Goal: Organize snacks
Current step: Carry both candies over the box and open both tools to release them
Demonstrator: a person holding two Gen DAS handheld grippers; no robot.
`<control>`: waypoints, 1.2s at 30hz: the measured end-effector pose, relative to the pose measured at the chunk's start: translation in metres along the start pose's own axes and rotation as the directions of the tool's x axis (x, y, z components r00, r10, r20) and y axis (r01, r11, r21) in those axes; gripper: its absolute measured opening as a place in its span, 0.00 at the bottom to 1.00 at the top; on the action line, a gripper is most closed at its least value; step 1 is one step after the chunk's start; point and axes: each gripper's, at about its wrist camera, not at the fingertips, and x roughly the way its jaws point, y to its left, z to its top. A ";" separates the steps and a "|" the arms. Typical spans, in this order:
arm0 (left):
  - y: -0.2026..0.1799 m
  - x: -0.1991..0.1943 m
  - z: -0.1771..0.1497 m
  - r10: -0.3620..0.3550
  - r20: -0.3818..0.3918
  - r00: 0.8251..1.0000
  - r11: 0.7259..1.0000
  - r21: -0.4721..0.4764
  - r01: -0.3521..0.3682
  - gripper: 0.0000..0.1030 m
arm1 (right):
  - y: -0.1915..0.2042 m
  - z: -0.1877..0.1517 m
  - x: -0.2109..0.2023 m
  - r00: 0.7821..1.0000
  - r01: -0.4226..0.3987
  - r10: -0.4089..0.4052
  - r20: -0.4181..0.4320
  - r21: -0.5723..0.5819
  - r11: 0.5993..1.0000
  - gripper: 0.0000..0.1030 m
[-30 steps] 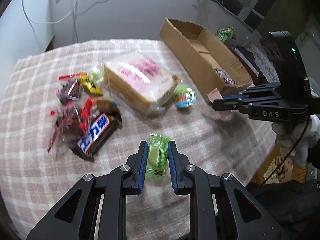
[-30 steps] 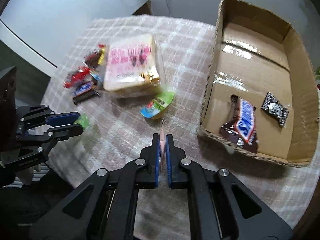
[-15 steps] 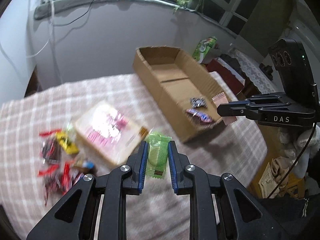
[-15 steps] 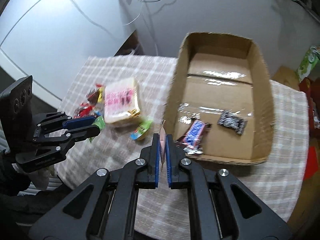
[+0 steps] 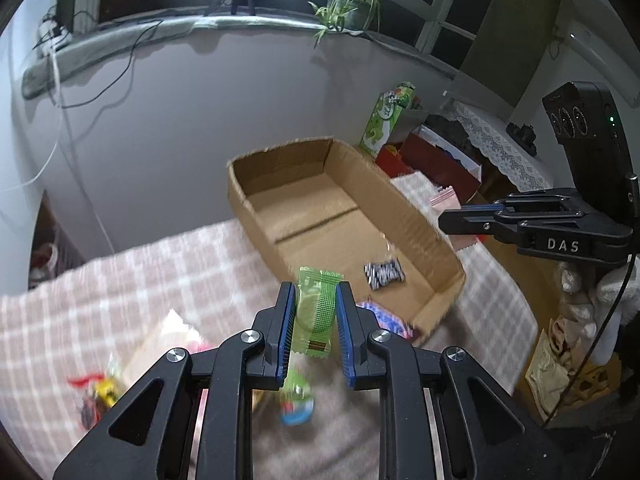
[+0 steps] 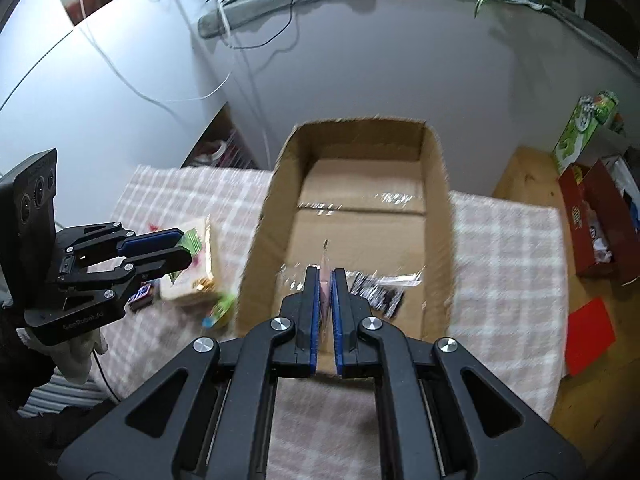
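Green packet upright in left gripper

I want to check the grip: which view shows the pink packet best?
The left wrist view: the pink packet shows its flat face in the right gripper. The right wrist view shows only its thin edge.

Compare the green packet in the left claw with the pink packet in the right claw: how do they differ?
The green packet faces its camera flat; the pink packet shows edge-on to its own. The left claw stands wider around the green packet than the right claw around the thin pink one. Both are held above the table, near the cardboard box.
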 end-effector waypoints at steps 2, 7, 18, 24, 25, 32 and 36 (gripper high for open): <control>-0.002 0.008 0.009 -0.003 0.004 1.000 1.000 0.005 0.003 0.18 | -0.005 0.008 0.003 1.000 0.009 -0.009 0.003 -0.003 1.000 0.05; -0.006 0.028 0.025 -0.008 -0.001 1.000 1.000 0.003 0.008 0.18 | -0.018 0.020 0.016 1.000 0.029 -0.029 -0.006 -0.002 1.000 0.05; -0.009 0.058 0.034 -0.014 -0.038 0.999 0.999 -0.030 0.013 0.18 | -0.038 0.023 0.050 0.996 0.058 -0.057 -0.062 0.019 0.998 0.05; -0.014 0.061 0.034 -0.028 -0.051 0.998 0.999 -0.025 0.027 0.18 | -0.042 0.023 0.054 0.995 0.062 -0.060 -0.073 0.023 0.998 0.06; -0.014 0.062 0.034 -0.031 -0.052 0.998 0.999 -0.025 0.030 0.18 | -0.042 0.023 0.054 0.995 0.065 -0.063 -0.073 0.023 0.998 0.06; -0.018 0.065 0.033 -0.039 -0.072 0.997 0.999 -0.020 0.038 0.23 | -0.040 0.023 0.052 0.995 0.075 -0.074 -0.062 0.005 0.997 0.29; -0.018 0.063 0.031 -0.033 -0.073 0.997 0.999 -0.022 0.032 0.23 | -0.039 0.022 0.046 0.996 0.083 -0.083 -0.038 0.009 0.996 0.59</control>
